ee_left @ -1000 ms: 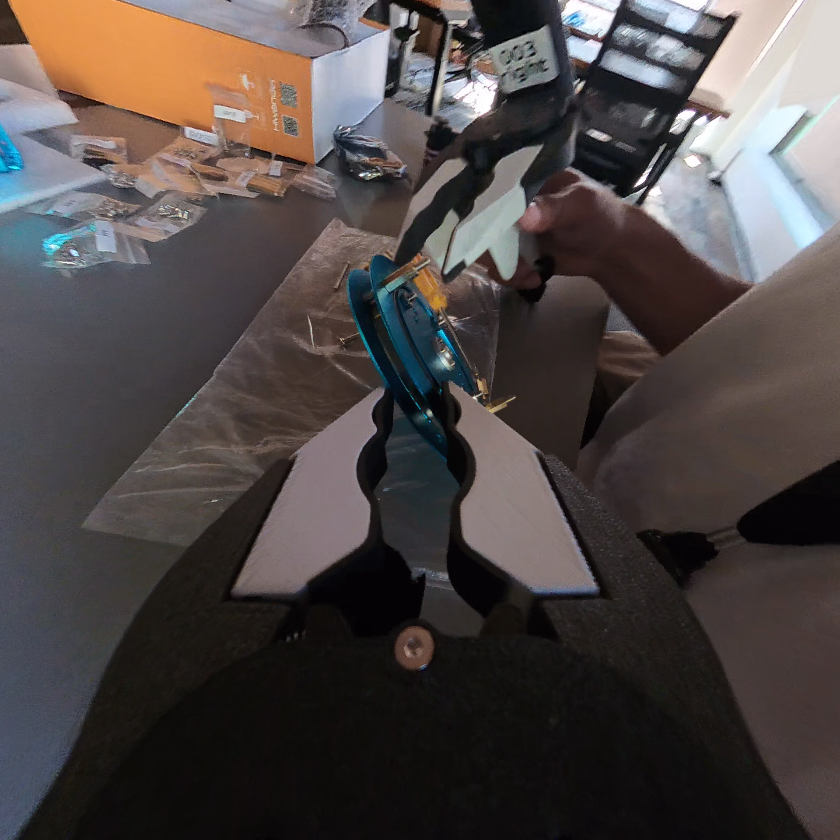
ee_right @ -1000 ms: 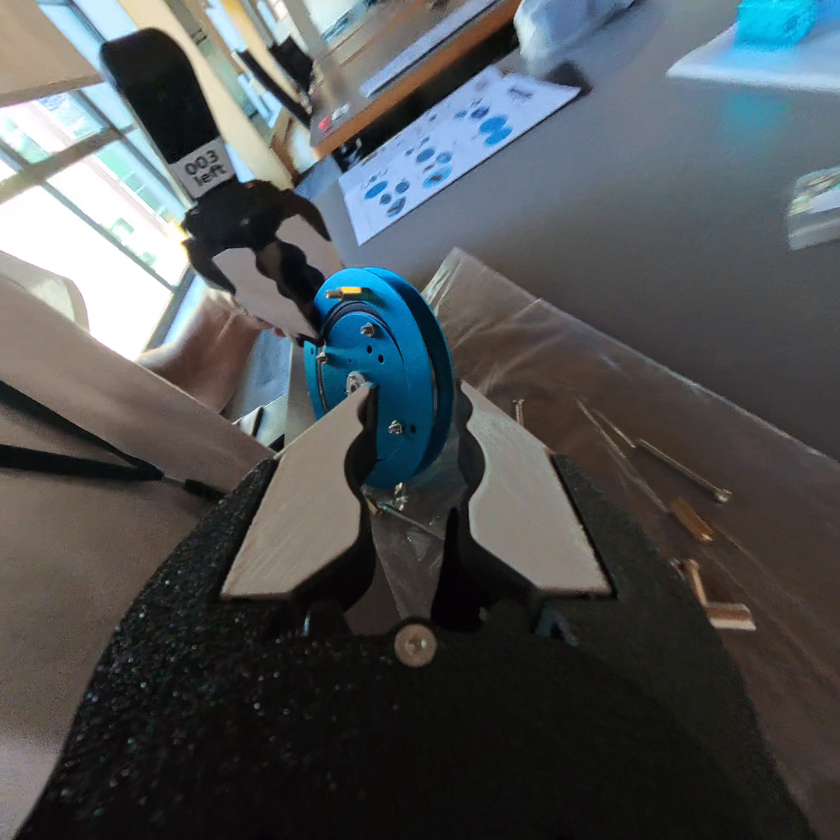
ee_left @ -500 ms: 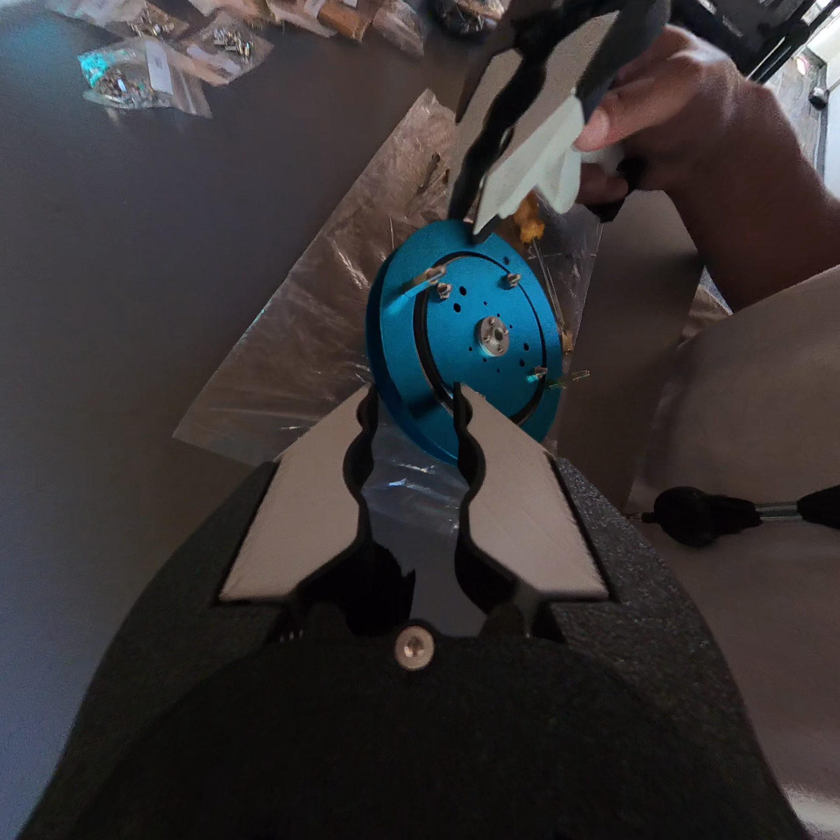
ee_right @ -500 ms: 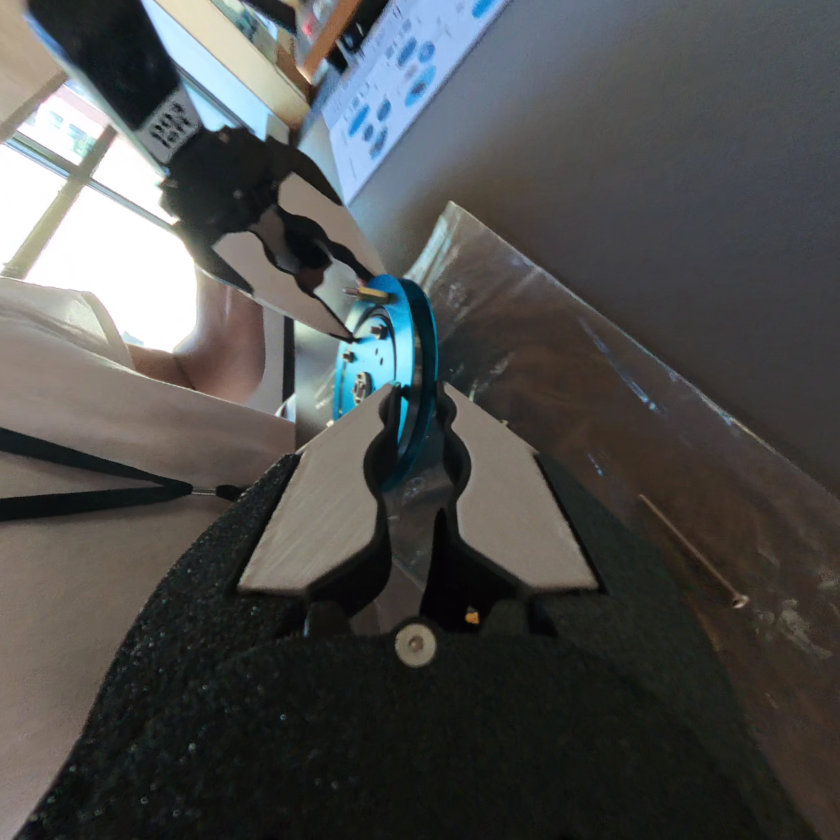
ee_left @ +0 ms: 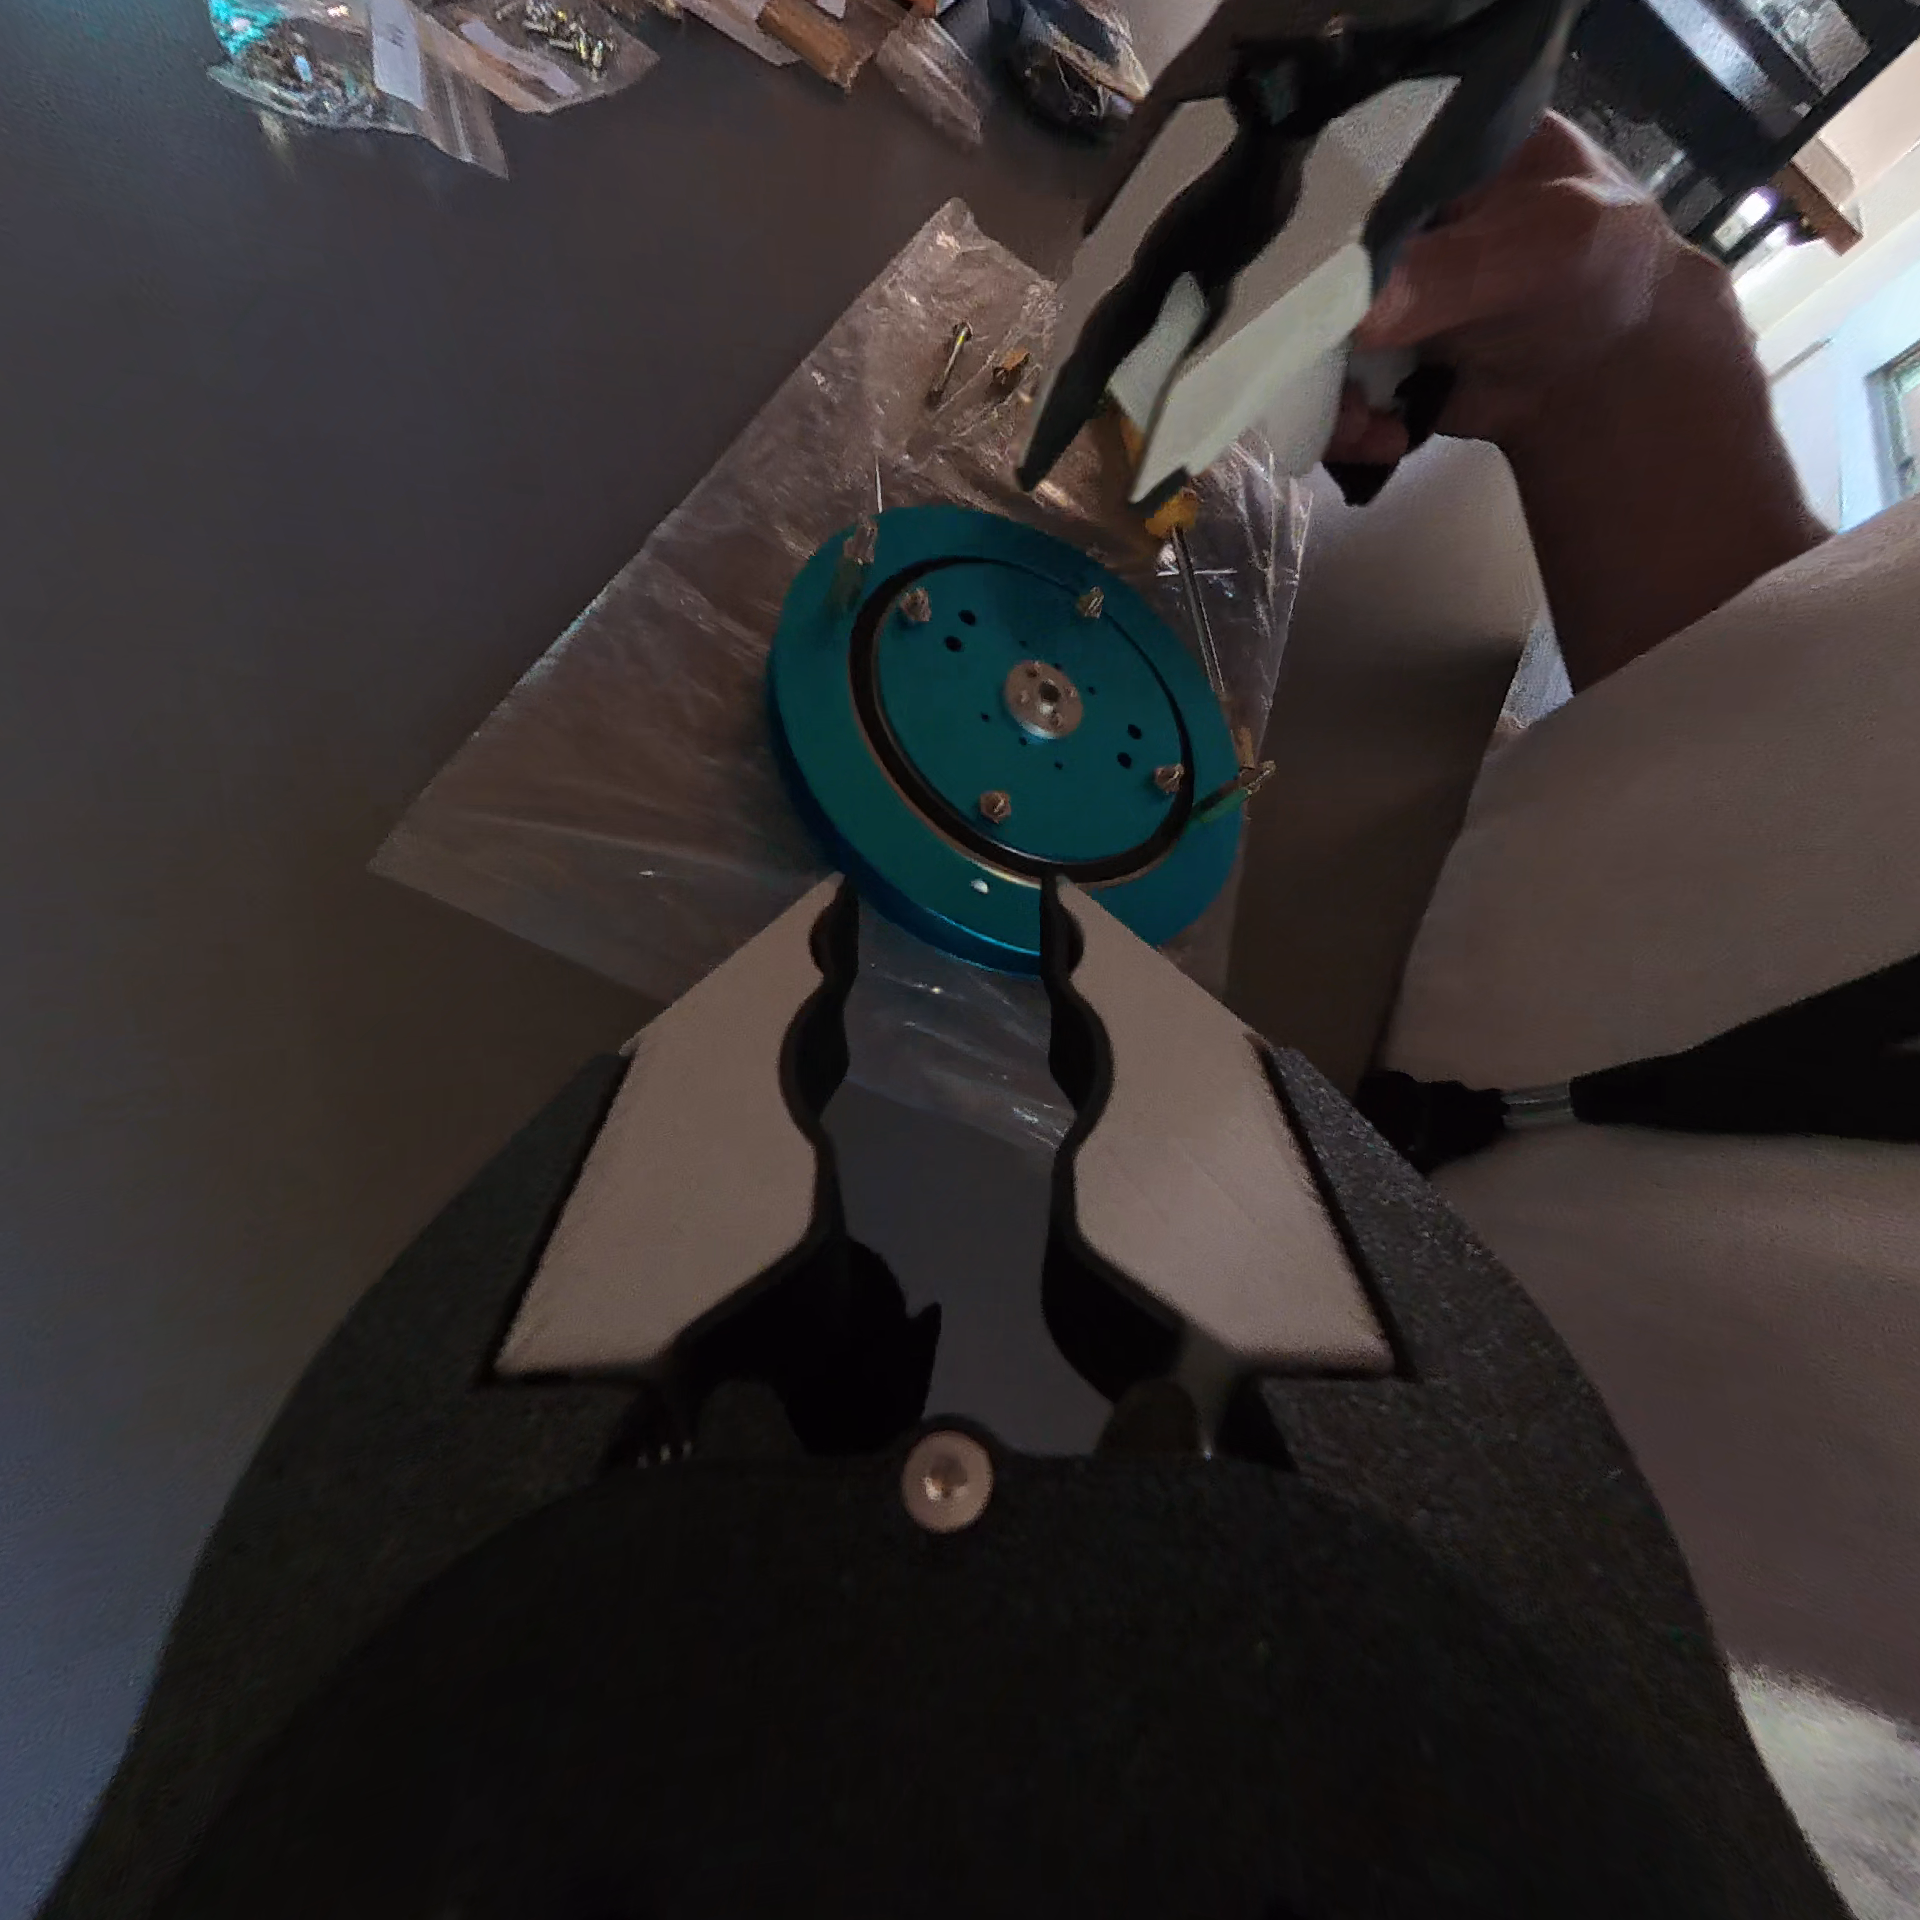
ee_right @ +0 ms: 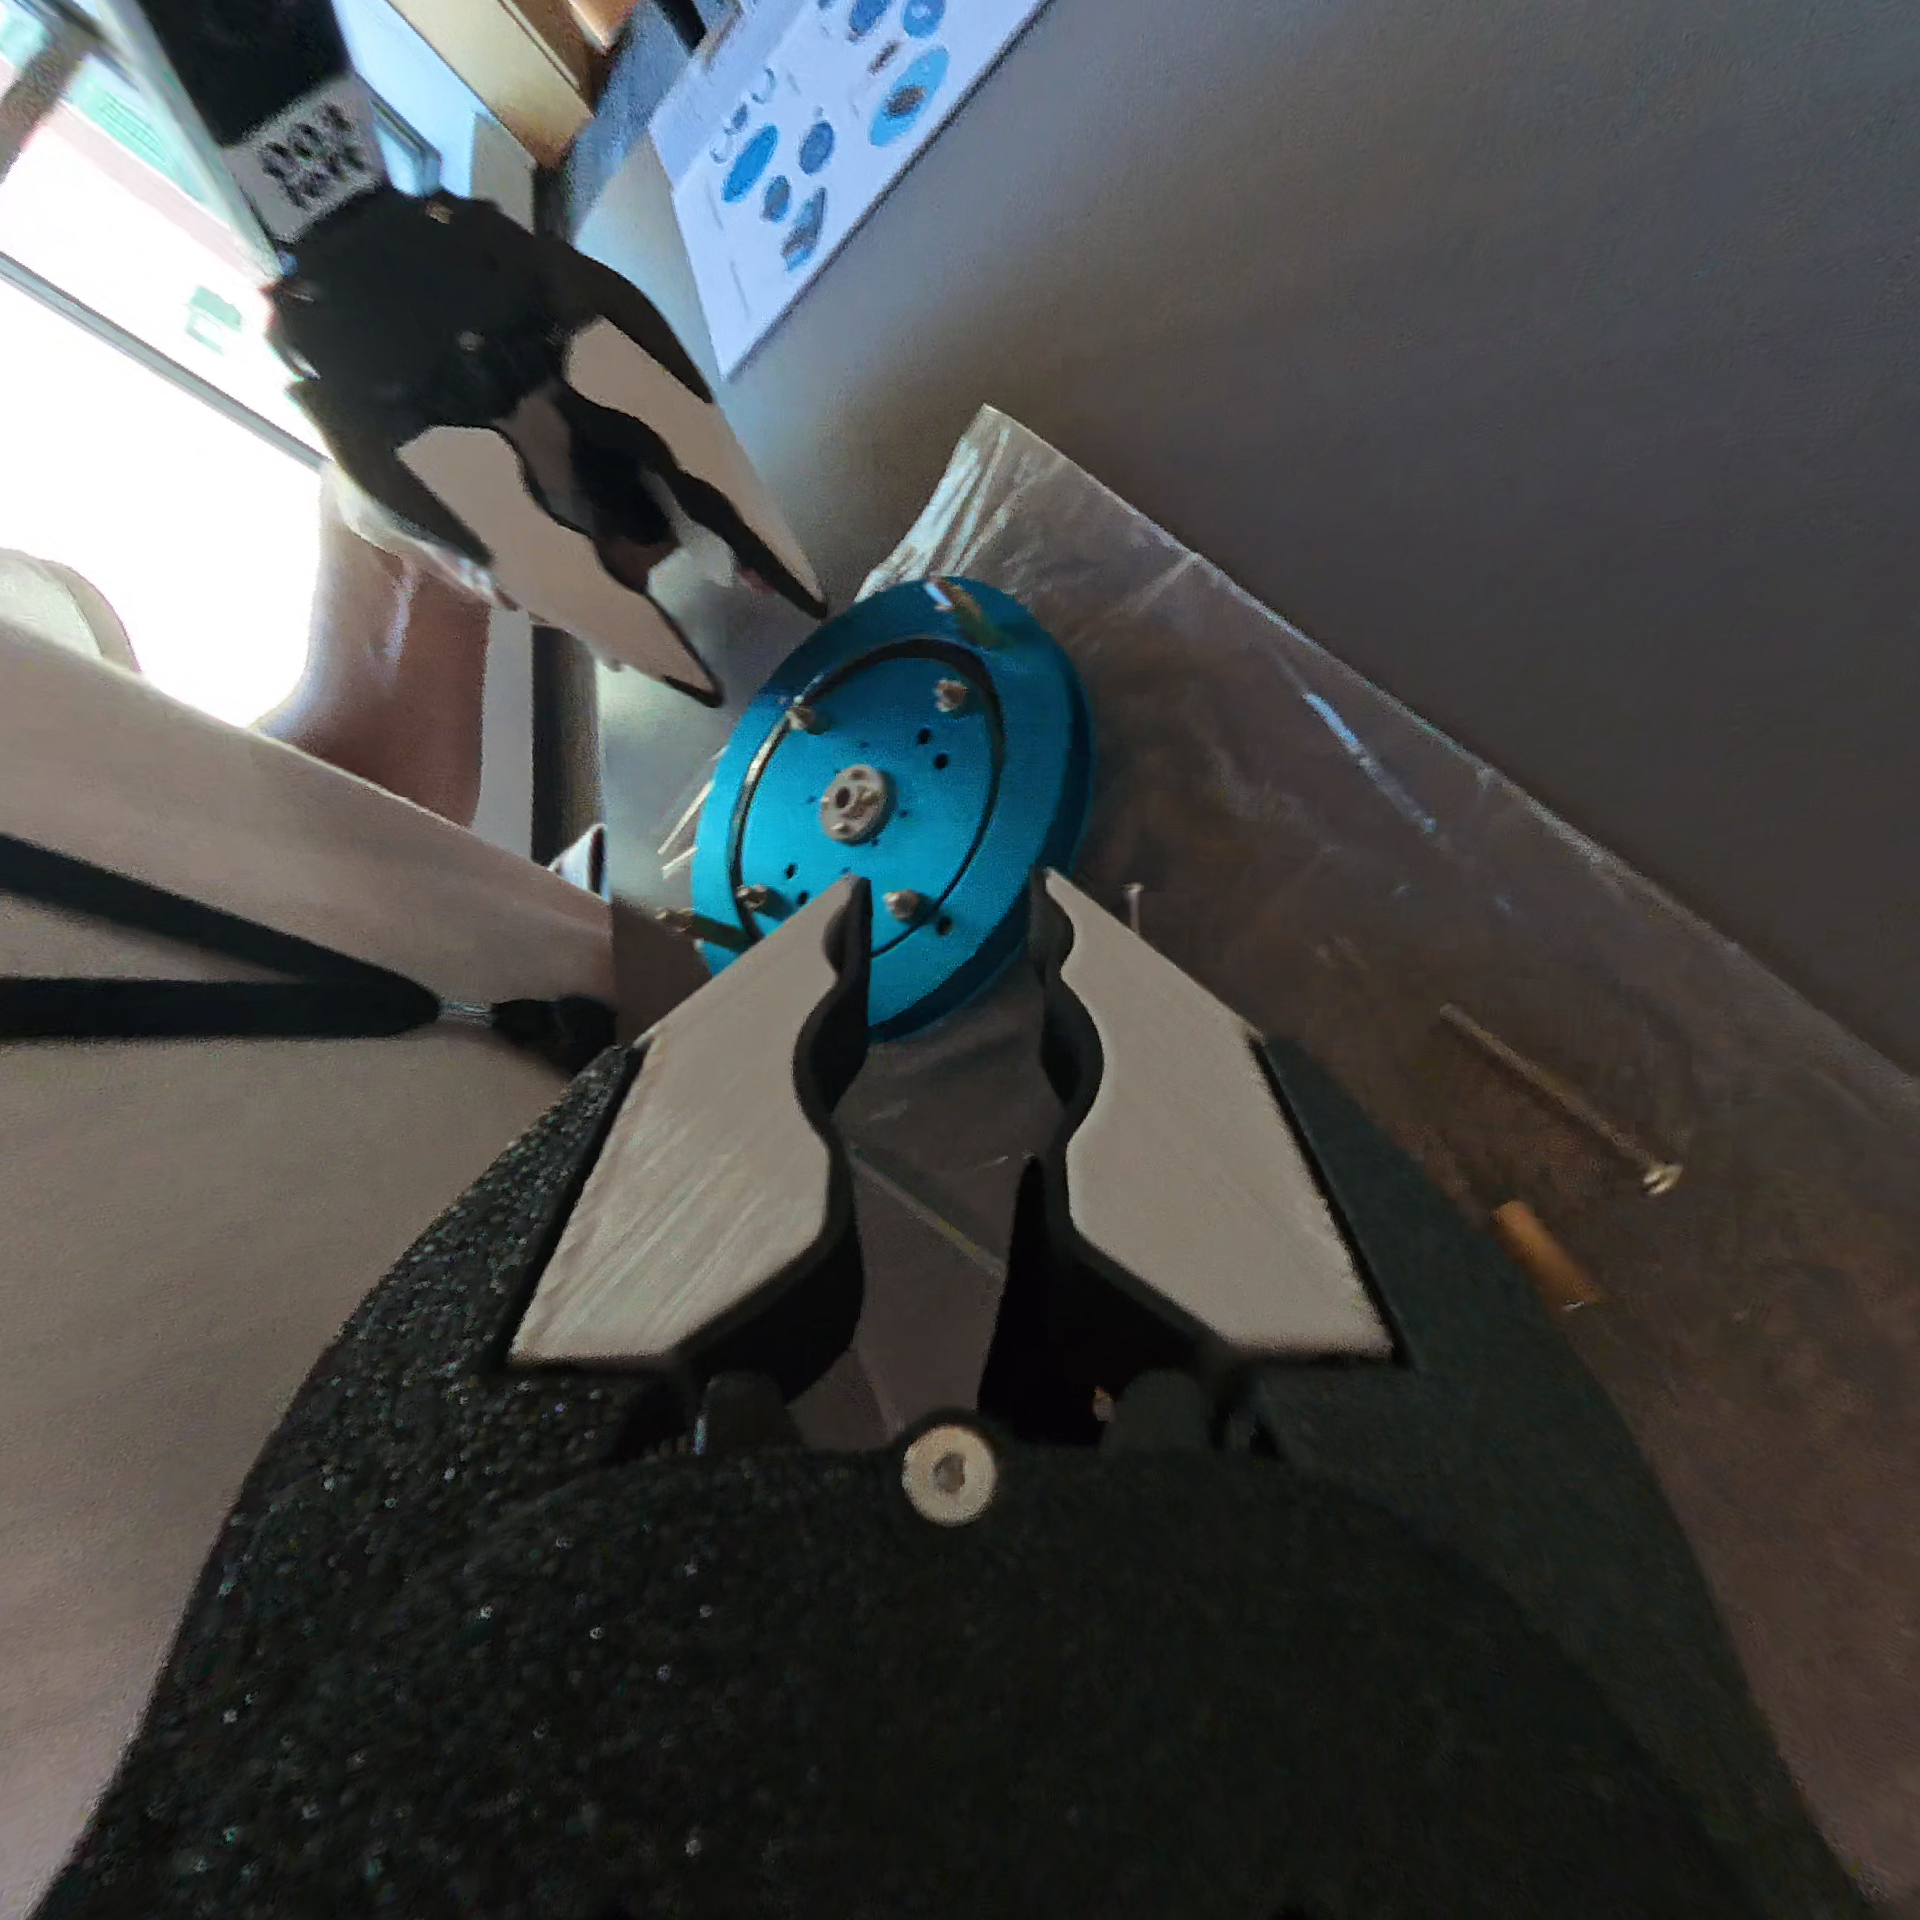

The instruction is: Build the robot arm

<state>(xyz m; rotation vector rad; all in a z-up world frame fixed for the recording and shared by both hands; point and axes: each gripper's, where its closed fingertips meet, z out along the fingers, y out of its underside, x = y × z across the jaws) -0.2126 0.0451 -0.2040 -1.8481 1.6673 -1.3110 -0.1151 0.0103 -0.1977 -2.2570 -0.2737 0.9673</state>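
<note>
A blue metal disc [ee_left: 997, 727] with a black ring, a silver hub and small screws and brass posts lies flat on a clear plastic sheet [ee_left: 644, 727] on the grey table. My left gripper [ee_left: 945, 894] is open and empty, its tips just short of the disc's near rim. My right gripper [ee_right: 951, 888] is open and empty above the disc [ee_right: 883, 810]. In the left wrist view the right gripper [ee_left: 1096, 483] hovers past the disc's far rim, over a small yellow part [ee_left: 1169, 509]. In the right wrist view the left gripper [ee_right: 764, 649] is beside the rim.
Long screws [ee_right: 1558, 1101] and a brass standoff [ee_right: 1548, 1257] lie loose on the sheet. Bags of hardware [ee_left: 364, 62] sit at the far left. A printed sheet [ee_right: 831, 156] lies farther along the table. The table edge and a person's lap [ee_left: 1662, 935] are close beside the disc. Some 11 cm of space lies between my two pairs of fingers.
The disc, held upright on edge between both grippers before, now lies flat on the plastic sheet. Both grippers have opened, let it go and drawn back.
</note>
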